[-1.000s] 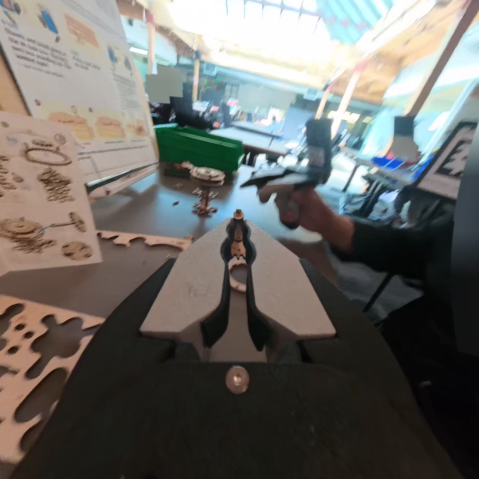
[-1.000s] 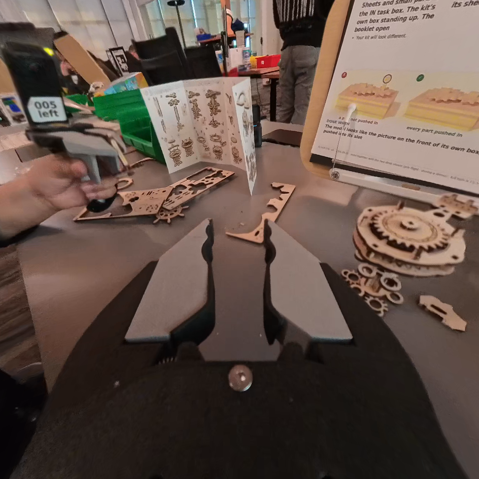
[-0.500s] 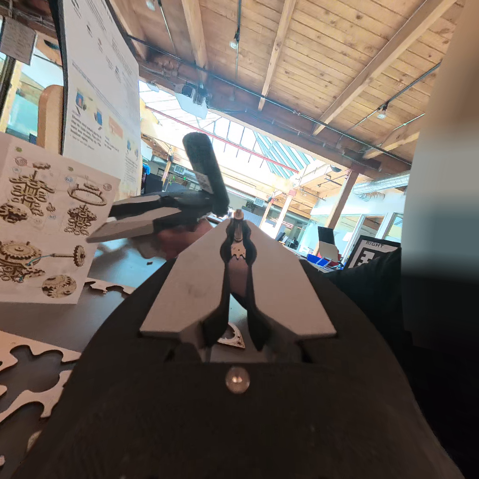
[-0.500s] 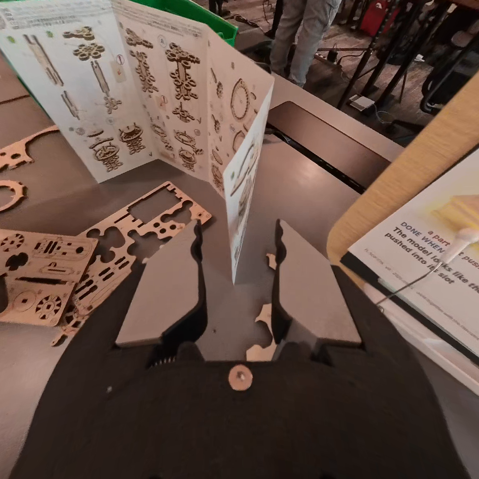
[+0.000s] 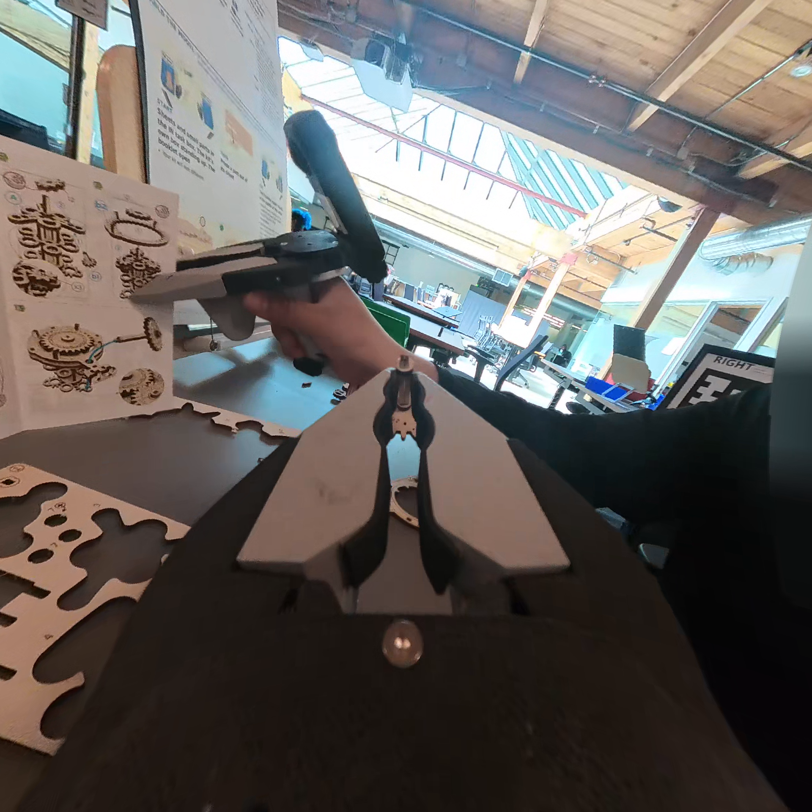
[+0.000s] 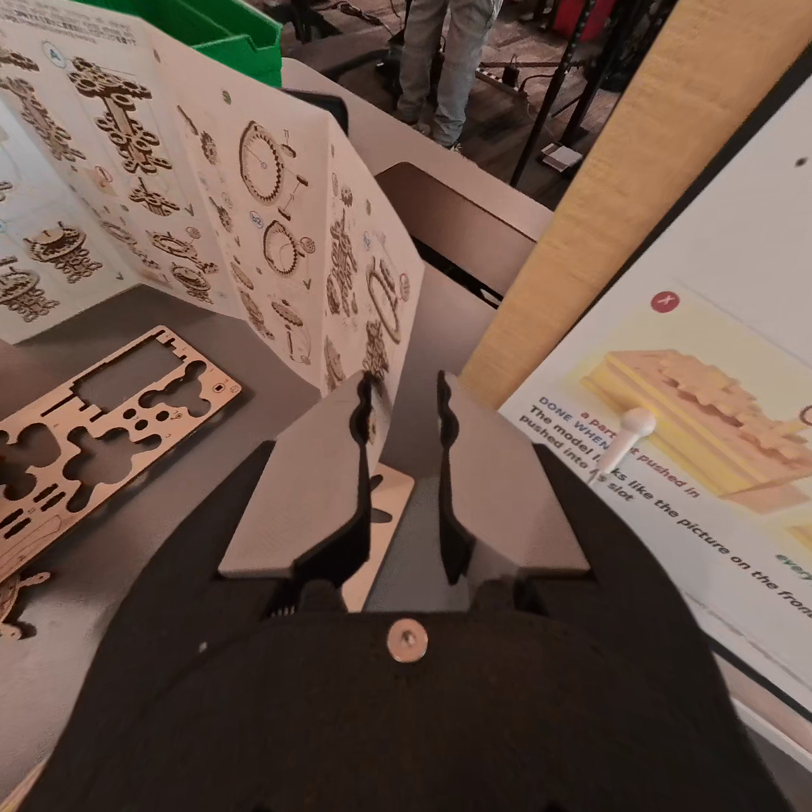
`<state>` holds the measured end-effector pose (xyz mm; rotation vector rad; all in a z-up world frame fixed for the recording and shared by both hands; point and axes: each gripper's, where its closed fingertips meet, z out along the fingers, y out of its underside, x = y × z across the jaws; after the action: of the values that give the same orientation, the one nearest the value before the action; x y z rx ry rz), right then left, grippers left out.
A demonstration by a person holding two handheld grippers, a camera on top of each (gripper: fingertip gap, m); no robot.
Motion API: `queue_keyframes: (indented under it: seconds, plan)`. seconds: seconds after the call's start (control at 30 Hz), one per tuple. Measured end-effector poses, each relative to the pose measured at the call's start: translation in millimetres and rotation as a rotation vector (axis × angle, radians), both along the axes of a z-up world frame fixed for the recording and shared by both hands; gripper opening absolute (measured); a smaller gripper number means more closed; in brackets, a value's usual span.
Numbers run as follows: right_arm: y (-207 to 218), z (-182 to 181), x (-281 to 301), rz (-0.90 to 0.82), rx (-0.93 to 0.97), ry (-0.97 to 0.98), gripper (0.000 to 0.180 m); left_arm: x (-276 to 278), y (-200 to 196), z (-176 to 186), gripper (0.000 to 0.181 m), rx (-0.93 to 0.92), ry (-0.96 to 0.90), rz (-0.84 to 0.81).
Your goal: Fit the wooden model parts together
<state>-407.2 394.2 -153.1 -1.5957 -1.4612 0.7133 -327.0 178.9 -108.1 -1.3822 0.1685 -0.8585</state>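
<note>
My left gripper (image 5: 403, 386) is shut on a small wooden gear piece on a pin (image 5: 403, 408), held upright above the table. A thin wooden ring part (image 5: 404, 505) lies on the table below the fingers. My right gripper (image 6: 402, 395) is open and empty, its tips right at the free edge of the folded instruction booklet (image 6: 246, 211). It also shows in the left wrist view (image 5: 206, 277), held in a hand in front of the booklet (image 5: 83, 281). A punched-out wooden sheet (image 6: 101, 422) lies left of the right gripper.
A white instruction board (image 6: 685, 395) on a wooden stand (image 6: 615, 175) is on the right. A green bin (image 6: 228, 39) stands behind the booklet. Another empty wooden sheet (image 5: 52, 553) and a wooden offcut strip (image 5: 237, 422) lie on the dark table (image 5: 132, 452). A person's legs (image 6: 439, 57) stand beyond it. The gap from one gripper's tips to the other's is roughly 25 centimetres.
My right gripper swung left and forward from the assembled gear model to the booklet's edge, staying open. My left gripper tilted upward, still shut on the gear piece.
</note>
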Motion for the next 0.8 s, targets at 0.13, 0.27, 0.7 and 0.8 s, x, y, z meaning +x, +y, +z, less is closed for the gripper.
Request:
queue_keyframes:
  seconds: [0.13,0.27,0.7,0.8]
  plan:
    - [8,6,3,-0.013,0.025,0.001,0.026,7,1,-3,0.003,-0.014,0.018,-0.020]
    - [4,2,4,0.006,0.003,-0.013,0.026,14,1,-6,0.003,-0.022,0.038,-0.040]
    - [-22,-9,12,0.069,-0.060,-0.066,0.034,17,2,-7,0.003,-0.027,0.043,-0.044]
    - [-29,-5,19,0.083,-0.053,-0.066,0.036,16,2,-7,0.003,-0.027,0.040,-0.043]
